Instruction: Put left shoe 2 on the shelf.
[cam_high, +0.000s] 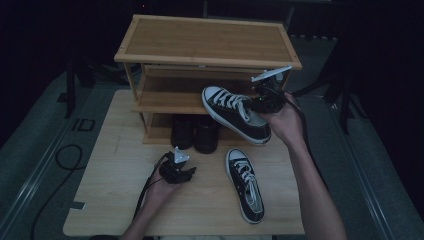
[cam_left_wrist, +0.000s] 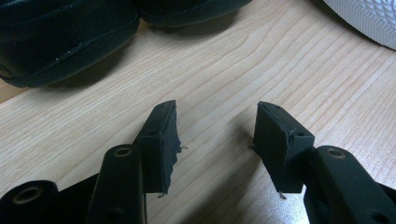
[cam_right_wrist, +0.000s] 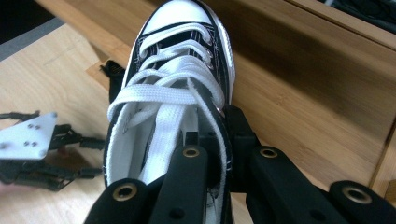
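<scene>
My forearms come in bare, no sleeves in sight. Left hand-held gripper (cam_high: 186, 172): black body, pale grey three-cornered plate on top, black cable trailing back along my arm. Right hand-held gripper (cam_high: 257, 102): same black build, same grey plate with small screws, black cable. My jaws are matte black, blocky pads (cam_left_wrist: 161, 140) with frayed edges, brass-ringed holes in the black arms behind them.
</scene>
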